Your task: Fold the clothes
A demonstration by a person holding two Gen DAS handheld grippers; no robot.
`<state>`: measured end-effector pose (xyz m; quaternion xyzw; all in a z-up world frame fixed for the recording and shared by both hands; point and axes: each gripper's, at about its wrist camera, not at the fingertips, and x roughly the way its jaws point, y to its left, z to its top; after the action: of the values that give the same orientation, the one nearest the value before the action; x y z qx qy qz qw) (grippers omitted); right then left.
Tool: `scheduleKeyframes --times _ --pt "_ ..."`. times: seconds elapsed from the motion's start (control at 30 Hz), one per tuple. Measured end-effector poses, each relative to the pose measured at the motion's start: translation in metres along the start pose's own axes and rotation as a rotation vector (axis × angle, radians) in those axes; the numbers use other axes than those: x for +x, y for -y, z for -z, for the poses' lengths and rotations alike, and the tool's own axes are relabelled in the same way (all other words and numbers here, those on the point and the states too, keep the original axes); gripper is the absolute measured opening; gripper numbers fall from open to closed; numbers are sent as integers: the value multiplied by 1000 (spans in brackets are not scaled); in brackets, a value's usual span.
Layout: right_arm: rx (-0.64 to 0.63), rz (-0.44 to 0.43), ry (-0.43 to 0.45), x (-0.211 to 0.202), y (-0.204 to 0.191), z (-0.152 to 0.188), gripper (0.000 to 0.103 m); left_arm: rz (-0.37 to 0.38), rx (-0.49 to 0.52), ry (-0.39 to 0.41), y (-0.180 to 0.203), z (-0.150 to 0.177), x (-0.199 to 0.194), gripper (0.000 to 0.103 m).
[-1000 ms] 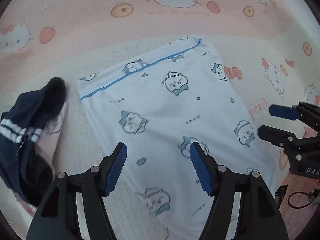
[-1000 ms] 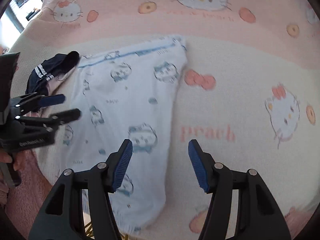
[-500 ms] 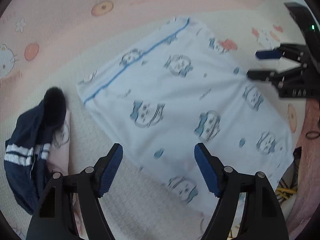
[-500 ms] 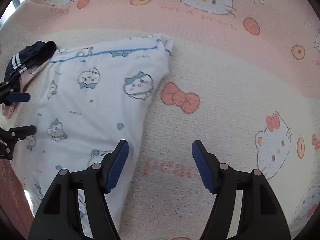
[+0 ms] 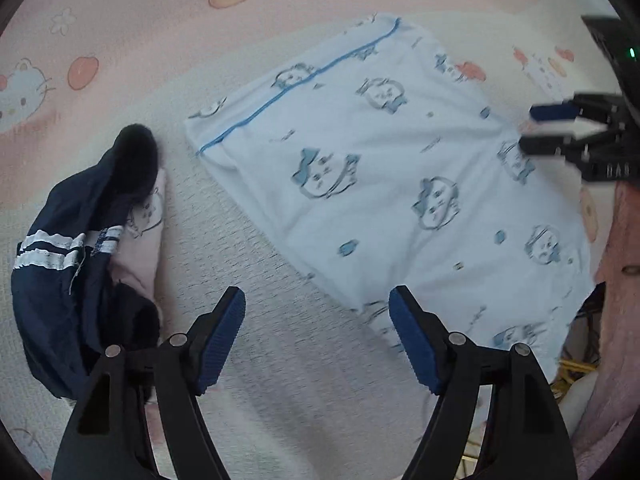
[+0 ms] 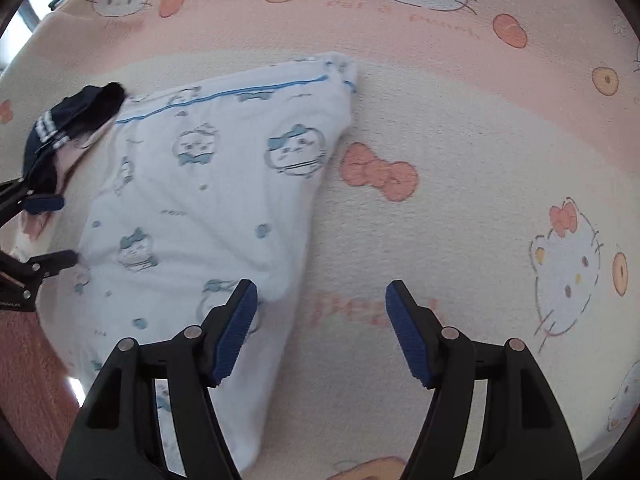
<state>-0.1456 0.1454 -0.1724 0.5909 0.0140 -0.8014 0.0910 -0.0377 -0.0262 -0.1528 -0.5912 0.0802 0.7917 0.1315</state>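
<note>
A light blue garment (image 5: 384,168) with cartoon faces and a blue stripe lies flat on the bed; it also shows in the right wrist view (image 6: 208,208). My left gripper (image 5: 316,336) is open and empty, hovering over the garment's left edge. My right gripper (image 6: 320,328) is open and empty, over the garment's right edge; it shows in the left wrist view (image 5: 548,128) too. The left gripper appears at the left rim of the right wrist view (image 6: 48,228).
A crumpled navy garment with white stripes (image 5: 80,240) lies on a pink cloth (image 5: 140,248) left of the blue one; it also shows in the right wrist view (image 6: 68,120). The pink and cream Hello Kitty bedspread (image 6: 460,208) covers the bed. The bed edge (image 5: 580,344) is near the garment's lower corner.
Both grippers have drawn apart toward opposite edges of the blue garment, the left one shifting left and the right one shifting right. The garment has not moved. Both stay open.
</note>
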Motion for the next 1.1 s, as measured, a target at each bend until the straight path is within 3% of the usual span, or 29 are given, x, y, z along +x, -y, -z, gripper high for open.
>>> scheduleKeyframes --times 0.07,0.13,0.23,0.33,0.37,0.4,0.53,0.6,0.67,0.73,0.8,0.87,1.0,1.1 --pt "-29 -31 -1 -5 -18 12 68 63 -7 28 17 2 1 77" --pt "-59 -63 -1 -10 -36 23 69 76 20 7 40 0 15 77" --pt "-49 -61 -10 -14 -34 42 67 0 70 -30 56 22 32 77" --pt "-11 -36 -22 -15 -17 61 67 -45 69 -88 45 43 23 77" --pt "1 -27 -27 -16 -11 67 67 -55 46 -78 38 46 16 77" --pt "14 -19 -31 -16 -6 73 67 -46 12 -19 33 48 4 77" --pt "109 -68 6 -27 -7 75 68 123 -102 100 43 36 -16 77" --pt "58 -60 -11 -21 -22 74 67 124 -50 39 71 21 3 77" --pt "8 -52 -27 -15 -38 74 67 58 53 -47 110 18 11 77" --pt "-6 -44 -27 -19 -32 83 67 -26 137 -121 114 36 20 79" --pt "-19 -35 -27 -23 -27 92 67 29 46 -155 94 46 17 80" --pt "74 -76 -23 -34 -11 95 67 75 -47 -170 76 51 9 80" --pt "58 -49 19 -43 -17 95 69 75 -31 -90 77 50 -3 80" --pt "52 -29 -60 -24 -19 98 69 8 14 -183 88 56 18 80"
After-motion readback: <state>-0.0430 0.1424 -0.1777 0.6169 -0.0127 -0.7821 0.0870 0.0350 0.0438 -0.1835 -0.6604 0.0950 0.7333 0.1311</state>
